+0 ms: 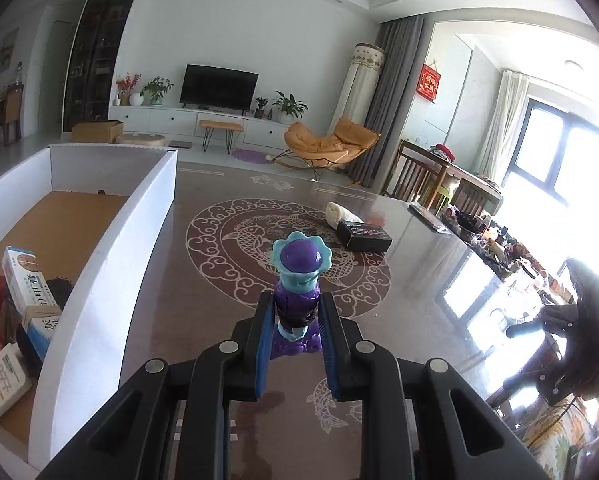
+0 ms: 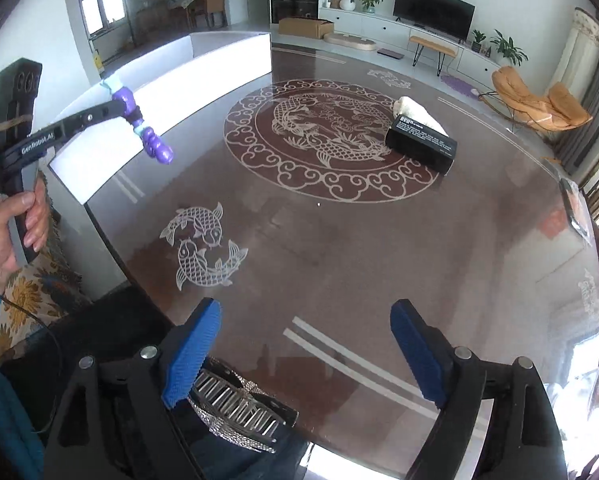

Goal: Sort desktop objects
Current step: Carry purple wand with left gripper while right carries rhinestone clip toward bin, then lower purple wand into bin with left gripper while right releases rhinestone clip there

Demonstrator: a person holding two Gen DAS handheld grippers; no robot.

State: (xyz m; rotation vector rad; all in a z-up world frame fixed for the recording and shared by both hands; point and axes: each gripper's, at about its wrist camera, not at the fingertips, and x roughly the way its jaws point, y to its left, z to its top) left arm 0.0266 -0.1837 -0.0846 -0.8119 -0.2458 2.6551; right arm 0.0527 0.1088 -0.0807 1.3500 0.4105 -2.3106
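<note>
My left gripper [image 1: 295, 312] is shut on a purple toy figure [image 1: 297, 280] with a light-blue flower-shaped top, held above the table. The right wrist view shows the same toy [image 2: 139, 120] in the air, tilted, beside the white box [image 2: 203, 64]. The white box [image 1: 111, 248] stands at the left and holds several packets and books [image 1: 23, 280]. A black box [image 1: 363, 235] and a white roll [image 1: 339, 213] lie on the far part of the table. My right gripper [image 2: 305, 352] is open and empty above the near table edge.
The round brown glass table [image 2: 339, 240] has a fish pattern. A rhinestone hair clip [image 2: 235, 404] lies under my right gripper at the near edge. Cluttered items [image 1: 495, 240] sit at the table's right rim. A patterned sofa [image 2: 31, 300] is at the left.
</note>
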